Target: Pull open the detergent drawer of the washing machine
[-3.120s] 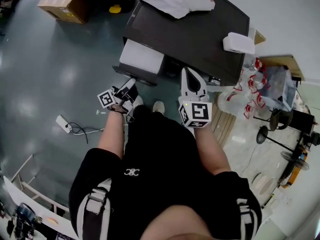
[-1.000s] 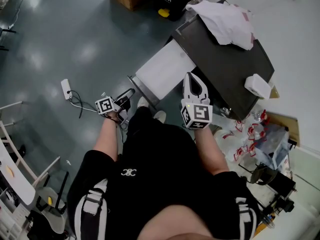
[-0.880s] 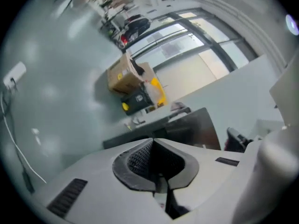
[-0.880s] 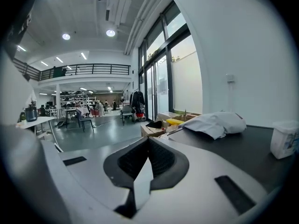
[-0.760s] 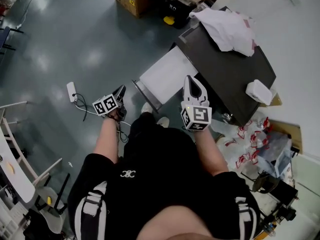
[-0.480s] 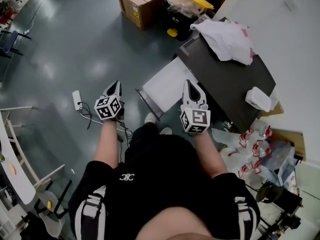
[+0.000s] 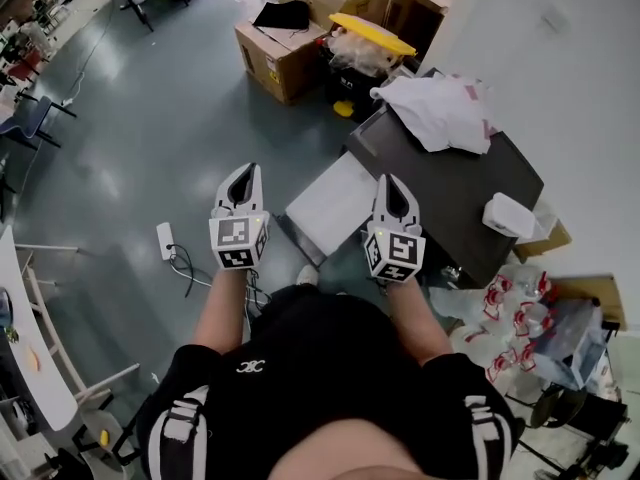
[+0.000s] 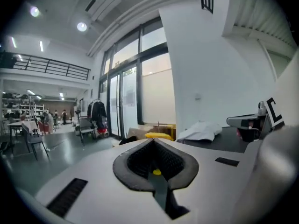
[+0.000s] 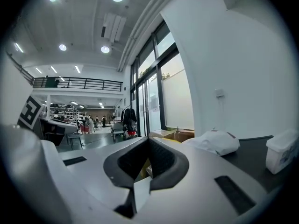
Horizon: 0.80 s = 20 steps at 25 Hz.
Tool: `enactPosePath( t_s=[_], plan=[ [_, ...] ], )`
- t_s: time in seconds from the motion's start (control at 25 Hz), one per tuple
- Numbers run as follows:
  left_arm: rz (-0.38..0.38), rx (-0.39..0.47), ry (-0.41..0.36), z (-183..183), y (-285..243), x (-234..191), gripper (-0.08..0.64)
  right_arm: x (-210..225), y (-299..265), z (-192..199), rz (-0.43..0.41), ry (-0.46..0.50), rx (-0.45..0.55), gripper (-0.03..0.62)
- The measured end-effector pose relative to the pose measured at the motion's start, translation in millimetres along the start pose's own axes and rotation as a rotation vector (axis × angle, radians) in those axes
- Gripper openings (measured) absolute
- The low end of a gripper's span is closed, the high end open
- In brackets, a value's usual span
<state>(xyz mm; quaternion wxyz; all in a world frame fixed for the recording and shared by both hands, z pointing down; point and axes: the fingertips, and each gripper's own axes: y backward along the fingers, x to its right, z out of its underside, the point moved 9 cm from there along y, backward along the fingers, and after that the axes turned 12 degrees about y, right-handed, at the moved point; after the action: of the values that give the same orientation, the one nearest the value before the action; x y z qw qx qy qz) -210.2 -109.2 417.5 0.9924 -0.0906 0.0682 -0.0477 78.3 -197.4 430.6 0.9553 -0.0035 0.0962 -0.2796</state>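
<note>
Head view: left gripper (image 7: 245, 171) and right gripper (image 7: 389, 183) were held side by side near the washing machine (image 7: 445, 193); both jaw pairs were closed together, empty.

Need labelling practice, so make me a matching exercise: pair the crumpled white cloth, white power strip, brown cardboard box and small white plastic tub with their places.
1 crumpled white cloth
2 white power strip
3 brown cardboard box
4 small white plastic tub

A flat on grey floor, trailing a cable
B dark washing-machine top, right corner
C standing left of yellow lid
D dark washing-machine top, far end

Pairs: 1-D, 2-A, 3-C, 4-B
</note>
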Motion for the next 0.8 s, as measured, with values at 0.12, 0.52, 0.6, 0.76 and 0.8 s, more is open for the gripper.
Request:
enactPosePath(
  t_s=[0.12, 0.52, 0.6, 0.76, 0.8],
  plan=[
    [0.013, 0.043, 0.010, -23.3, 1.6, 26.3, 0.002, 11.3, 2.8, -12.7, 0.001, -0.026, 0.009, 0.002],
    [0.152, 0.052, 0.010, -46.1, -2.1, 87.5, 0.002, 30.2, 17.4, -39.2, 0.037, 0.013, 0.072, 0.002],
    [0.169, 0.048, 0.008, -46.3, -3.3, 91.7, 0.002, 31.5, 18.8, -38.9, 0.048, 0.017, 0.069, 0.002],
    [0.196, 0.030, 0.005, -43.8, -7.4, 96.7, 0.002, 33.8, 21.0, -37.2, 0.051, 0.019, 0.068, 0.002],
    [0.200, 0.026, 0.003, -42.4, -8.0, 97.3, 0.002, 33.7, 21.6, -36.9, 0.048, 0.023, 0.068, 0.002]
  ],
)
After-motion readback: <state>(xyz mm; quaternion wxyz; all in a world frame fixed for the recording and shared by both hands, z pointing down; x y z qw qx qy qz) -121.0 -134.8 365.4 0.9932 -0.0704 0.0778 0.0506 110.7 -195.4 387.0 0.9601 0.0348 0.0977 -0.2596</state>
